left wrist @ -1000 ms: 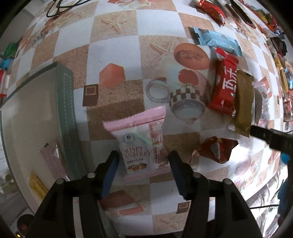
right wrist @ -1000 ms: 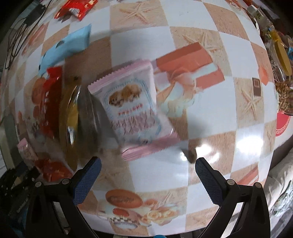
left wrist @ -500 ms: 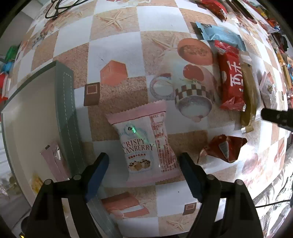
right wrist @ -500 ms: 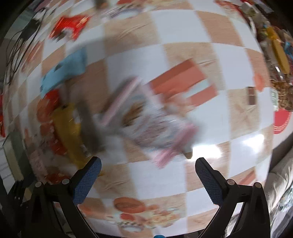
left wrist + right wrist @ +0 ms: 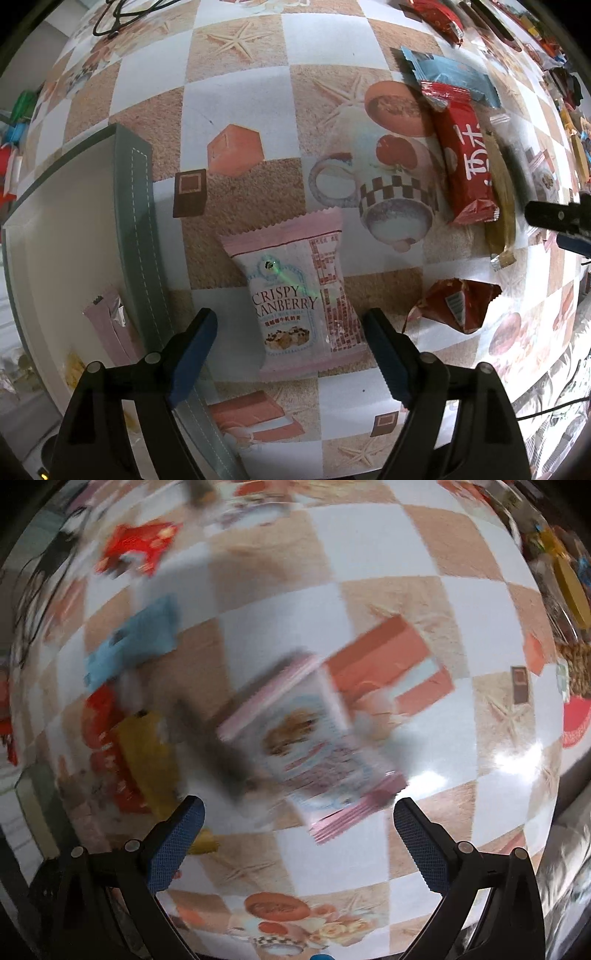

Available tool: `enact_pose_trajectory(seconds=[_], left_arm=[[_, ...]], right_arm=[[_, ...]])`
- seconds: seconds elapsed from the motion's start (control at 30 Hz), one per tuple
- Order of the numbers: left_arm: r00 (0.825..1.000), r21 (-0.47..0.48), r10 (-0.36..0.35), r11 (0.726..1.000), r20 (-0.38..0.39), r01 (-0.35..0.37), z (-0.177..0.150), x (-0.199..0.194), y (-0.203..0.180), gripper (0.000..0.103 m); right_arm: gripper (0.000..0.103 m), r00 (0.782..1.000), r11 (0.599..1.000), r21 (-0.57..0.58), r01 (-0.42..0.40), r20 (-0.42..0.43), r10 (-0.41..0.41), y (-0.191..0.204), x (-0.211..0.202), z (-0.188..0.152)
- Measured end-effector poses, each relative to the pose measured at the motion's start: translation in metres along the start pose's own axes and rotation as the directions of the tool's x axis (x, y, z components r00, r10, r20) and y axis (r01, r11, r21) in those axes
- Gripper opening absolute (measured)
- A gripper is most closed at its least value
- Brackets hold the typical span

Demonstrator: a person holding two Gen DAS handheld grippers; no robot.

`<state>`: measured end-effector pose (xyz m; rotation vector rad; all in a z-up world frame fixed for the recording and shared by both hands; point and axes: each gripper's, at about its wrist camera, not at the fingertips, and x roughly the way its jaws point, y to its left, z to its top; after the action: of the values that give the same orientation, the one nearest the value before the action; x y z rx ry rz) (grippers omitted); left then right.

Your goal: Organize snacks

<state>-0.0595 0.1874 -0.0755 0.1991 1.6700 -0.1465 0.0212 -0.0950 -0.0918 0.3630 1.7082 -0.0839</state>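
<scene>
Left wrist view, left to right. Grey-green tray point(image 5: 136, 206) with stitched rim, pale floor; a pink wrapper point(image 5: 110, 328) lies inside against its right wall. Beside the tray, on the checkered surface point(image 5: 240, 96), a pink cranberry snack packet point(image 5: 295, 295) lies flat, its lower end between the fingers of the left claw point(image 5: 290, 349). The jaws have just been opening and stand apart — neither blue pad touches the packet. Further right: a crumpled red wrapper point(image 5: 458, 302), a long red packet point(image 5: 469, 162), a gold bar point(image 5: 502, 199) touching the red packet's right side, a blue packet point(image 5: 450, 75) above them. More snacks crowd the far right edge, too small to tell apart.

Right wrist view, left to right, heavily blurred. Red packet point(image 5: 107, 746), gold bar point(image 5: 147, 757), blue packet point(image 5: 129, 646), red wrapper point(image 5: 136, 546) near the top. A second pink packet point(image 5: 310, 738) lies tilted on the surface, ahead of the right claw point(image 5: 295, 830) — jaws wide apart, nothing between the pads.
</scene>
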Motion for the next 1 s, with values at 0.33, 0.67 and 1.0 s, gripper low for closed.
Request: enact_pose_trajectory(seconds=[0.33, 0.67, 1.0], left_arm=[[1.0, -0.005, 0.004, 1.0, -0.009, -0.004, 0.006, 0.001, 0.002, 0.085], [1.0, -0.028, -0.001, 1.0, -0.006, 0.001, 0.012, 0.001, 0.007, 0.085], [1.0, 0.025, 0.009, 1.0, 0.028, -0.01, 0.026, -0.01, -0.007, 0.058]], right_arm=[[0.103, 0.999, 0.999, -0.014, -0.039, 0.029, 0.04, 0.033, 0.009, 0.026], [0.087, 0.998, 0.999, -0.038, 0.025, 0.054, -0.023, 0.004, -0.01, 0.042], [0.023, 0.995, 0.985, -0.158, 0.076, 0.08, -0.064, 0.062, -0.013, 0.023]])
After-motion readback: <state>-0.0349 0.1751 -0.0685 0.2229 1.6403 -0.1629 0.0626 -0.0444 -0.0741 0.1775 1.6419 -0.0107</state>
